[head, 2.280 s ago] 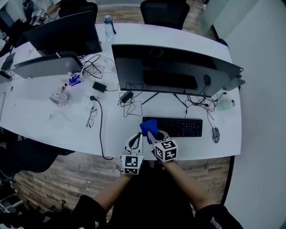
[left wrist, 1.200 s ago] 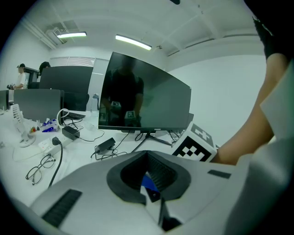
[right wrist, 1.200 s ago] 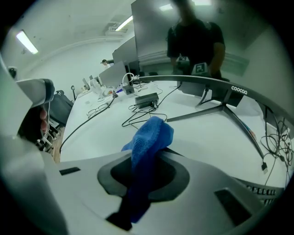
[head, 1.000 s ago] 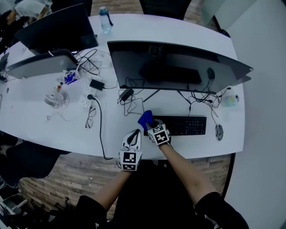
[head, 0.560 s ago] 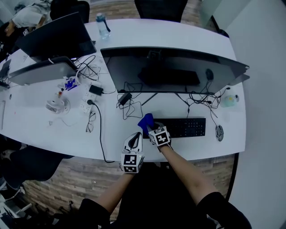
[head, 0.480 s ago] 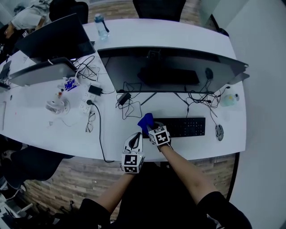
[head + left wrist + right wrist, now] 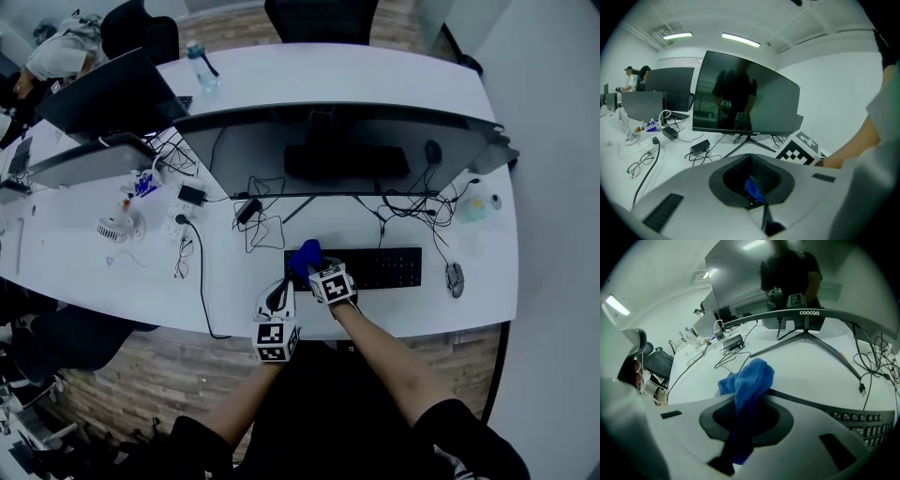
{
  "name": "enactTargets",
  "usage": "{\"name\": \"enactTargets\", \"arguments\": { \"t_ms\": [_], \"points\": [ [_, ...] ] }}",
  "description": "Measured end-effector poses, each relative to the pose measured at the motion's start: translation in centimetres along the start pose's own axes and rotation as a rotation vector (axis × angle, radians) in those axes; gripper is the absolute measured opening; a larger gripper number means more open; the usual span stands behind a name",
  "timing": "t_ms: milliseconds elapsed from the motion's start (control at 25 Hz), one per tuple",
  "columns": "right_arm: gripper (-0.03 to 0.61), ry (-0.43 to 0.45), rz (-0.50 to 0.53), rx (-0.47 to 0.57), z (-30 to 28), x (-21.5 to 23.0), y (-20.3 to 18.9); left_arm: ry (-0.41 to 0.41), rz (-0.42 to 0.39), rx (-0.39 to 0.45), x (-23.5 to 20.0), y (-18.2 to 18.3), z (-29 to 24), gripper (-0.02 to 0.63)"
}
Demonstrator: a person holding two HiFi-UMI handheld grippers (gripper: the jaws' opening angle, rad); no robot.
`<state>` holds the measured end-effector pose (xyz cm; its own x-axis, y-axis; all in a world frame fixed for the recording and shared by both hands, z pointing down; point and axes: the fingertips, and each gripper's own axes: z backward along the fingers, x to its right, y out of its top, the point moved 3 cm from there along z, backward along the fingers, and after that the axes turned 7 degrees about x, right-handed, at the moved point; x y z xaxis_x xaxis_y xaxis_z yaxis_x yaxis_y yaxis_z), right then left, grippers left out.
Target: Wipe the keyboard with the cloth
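Note:
A black keyboard (image 7: 367, 267) lies on the white desk in front of the large monitor (image 7: 337, 142). My right gripper (image 7: 316, 271) is shut on a blue cloth (image 7: 303, 256), which bunches over the keyboard's left end. In the right gripper view the cloth (image 7: 751, 375) sticks up between the jaws, and keys of the keyboard (image 7: 865, 423) show at the lower right. My left gripper (image 7: 277, 294) is shut and holds nothing. It hovers just left of the right one, near the desk's front edge. Through its jaws a scrap of the blue cloth (image 7: 753, 189) is visible.
A mouse (image 7: 455, 278) lies right of the keyboard. Cables and a power brick (image 7: 247, 210) lie under the monitor. Glasses (image 7: 180, 262), a small fan (image 7: 113, 230), a power strip (image 7: 178, 212) and a second monitor (image 7: 103, 94) are to the left. A bottle (image 7: 199, 67) stands far back.
My right gripper has carried the cloth from the desk's front edge onto the keyboard's left end. The left gripper has stayed about where it was. The head view has shifted slightly.

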<state>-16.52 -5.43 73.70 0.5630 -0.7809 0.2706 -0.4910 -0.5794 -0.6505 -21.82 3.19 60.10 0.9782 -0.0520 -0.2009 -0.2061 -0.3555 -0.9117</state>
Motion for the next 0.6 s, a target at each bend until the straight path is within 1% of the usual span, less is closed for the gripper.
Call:
{"name": "enactTargets", "arguments": {
  "t_ms": [280,440,600],
  "points": [
    [0.071,0.028,-0.009,-0.007,0.9,1.8,-0.5,0.063,-0.008,-0.018,1.9,-0.2,-0.5,0.014],
    [0.071,0.044,0.001,-0.016,1.4,2.7,-0.9,0.076,-0.032,-0.014,3.4,0.2,-1.0,0.014],
    [0.074,0.054,-0.012,-0.021,2.0,4.0,-1.2,0.092,-0.029,-0.017,4.5,0.3,-1.9,0.014]
  ]
}}
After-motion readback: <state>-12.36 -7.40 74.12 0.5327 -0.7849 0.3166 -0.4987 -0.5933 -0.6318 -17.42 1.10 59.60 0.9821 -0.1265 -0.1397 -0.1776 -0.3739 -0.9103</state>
